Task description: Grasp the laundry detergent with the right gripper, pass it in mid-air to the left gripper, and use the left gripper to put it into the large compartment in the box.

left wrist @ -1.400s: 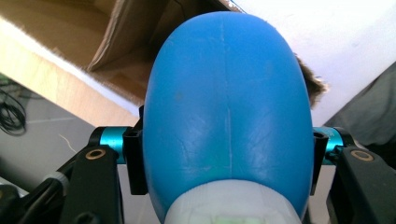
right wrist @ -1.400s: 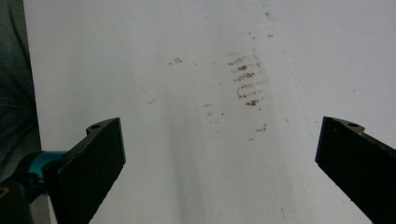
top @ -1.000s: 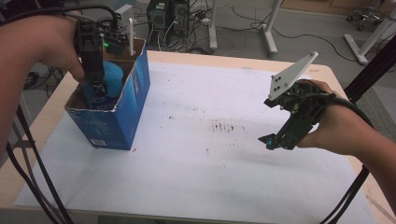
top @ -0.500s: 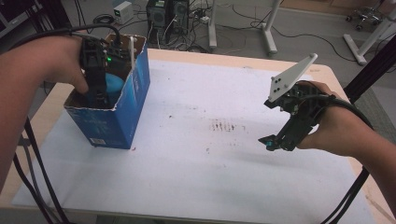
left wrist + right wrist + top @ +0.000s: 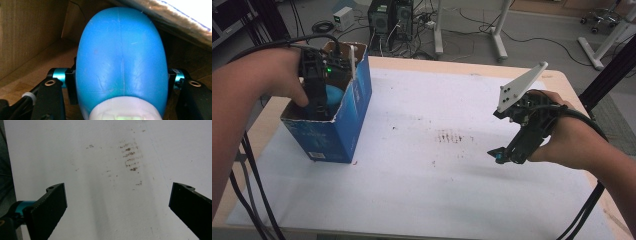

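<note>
Blue egg-shaped object between the left gripper's fingers inside the cardboard box.

The smooth, glossy blue object point(image 5: 121, 57), rounded with a pale cap at its base, sits inside the torn-rimmed blue box point(image 5: 343, 127) near the surface's far left corner. The left gripper point(image 5: 318, 95) reaches into the box; its fingers point(image 5: 71, 85) have just been opening slightly and flank the object closely. The right gripper point(image 5: 502, 155) hovers near the right edge, fingers point(image 5: 53, 202) spread wide and empty above the white, brown-smudged surface point(image 5: 437, 175).
</note>
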A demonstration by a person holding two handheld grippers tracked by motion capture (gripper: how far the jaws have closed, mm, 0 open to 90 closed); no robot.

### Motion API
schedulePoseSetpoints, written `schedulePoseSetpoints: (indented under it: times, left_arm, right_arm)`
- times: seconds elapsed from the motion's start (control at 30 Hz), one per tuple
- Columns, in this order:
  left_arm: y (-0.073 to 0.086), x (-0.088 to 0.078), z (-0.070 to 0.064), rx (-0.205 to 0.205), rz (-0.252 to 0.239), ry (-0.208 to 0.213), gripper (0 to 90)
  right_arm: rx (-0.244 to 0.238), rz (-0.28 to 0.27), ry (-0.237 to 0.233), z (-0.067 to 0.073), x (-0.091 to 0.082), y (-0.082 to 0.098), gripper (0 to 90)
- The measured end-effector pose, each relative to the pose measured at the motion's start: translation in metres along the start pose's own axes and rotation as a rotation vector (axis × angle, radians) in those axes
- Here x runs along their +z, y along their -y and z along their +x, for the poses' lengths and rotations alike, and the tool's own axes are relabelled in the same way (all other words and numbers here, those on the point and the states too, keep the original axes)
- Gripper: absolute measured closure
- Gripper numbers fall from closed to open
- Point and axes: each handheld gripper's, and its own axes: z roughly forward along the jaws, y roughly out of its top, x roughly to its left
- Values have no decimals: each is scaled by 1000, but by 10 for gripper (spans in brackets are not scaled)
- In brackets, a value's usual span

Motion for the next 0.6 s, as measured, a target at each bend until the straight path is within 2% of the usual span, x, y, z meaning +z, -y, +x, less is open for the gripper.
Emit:
schedulePoseSetpoints:
  times: [0.23,0.53,0.6]
  left_arm:
    - [1,-4,0,-4,-11,5,295]
    - [4,-25,-3,-9,-27,-21,249]
    - [4,-32,-2,-24,-24,-46,228]
  right_arm:
    - [0,-5,1,2,-3,2,6]
    - [6,-6,-7,-1,-2,3,6]
    - [3,4,-2,-1,-2,2,6]
